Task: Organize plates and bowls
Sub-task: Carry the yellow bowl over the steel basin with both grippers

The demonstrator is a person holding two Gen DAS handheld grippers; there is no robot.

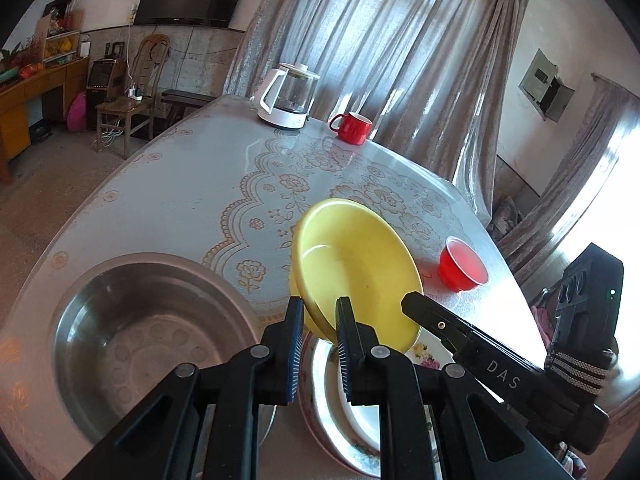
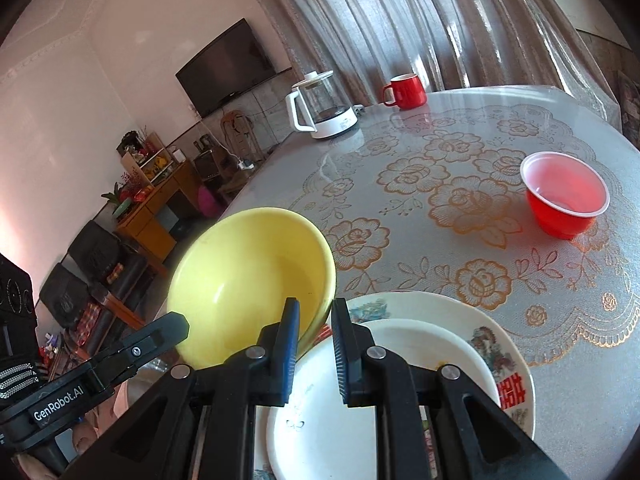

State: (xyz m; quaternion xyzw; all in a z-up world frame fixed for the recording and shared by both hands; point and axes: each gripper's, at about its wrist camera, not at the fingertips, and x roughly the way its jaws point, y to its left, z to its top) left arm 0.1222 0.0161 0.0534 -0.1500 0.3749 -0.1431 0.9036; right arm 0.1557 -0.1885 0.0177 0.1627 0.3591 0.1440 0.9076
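Observation:
Both grippers hold one yellow bowl [image 1: 352, 264] tilted above the table. My left gripper [image 1: 320, 312] is shut on its near rim. My right gripper [image 2: 315, 312] is shut on the rim of the same bowl [image 2: 248, 280], and its finger [image 1: 424, 312] shows at the bowl's right edge in the left wrist view. Below lie stacked plates: a plain white plate [image 2: 400, 380] on a flowered plate [image 2: 496, 344], also seen in the left wrist view [image 1: 320, 400]. A large steel basin [image 1: 140, 340] sits to the left.
A red plastic bowl [image 2: 566, 196] stands on the flowered tablecloth [image 2: 440, 200] to the right. A red mug [image 2: 404, 90] and a glass kettle [image 2: 320, 106] stand at the far edge by the curtain. Chairs and furniture are beyond the table's left side.

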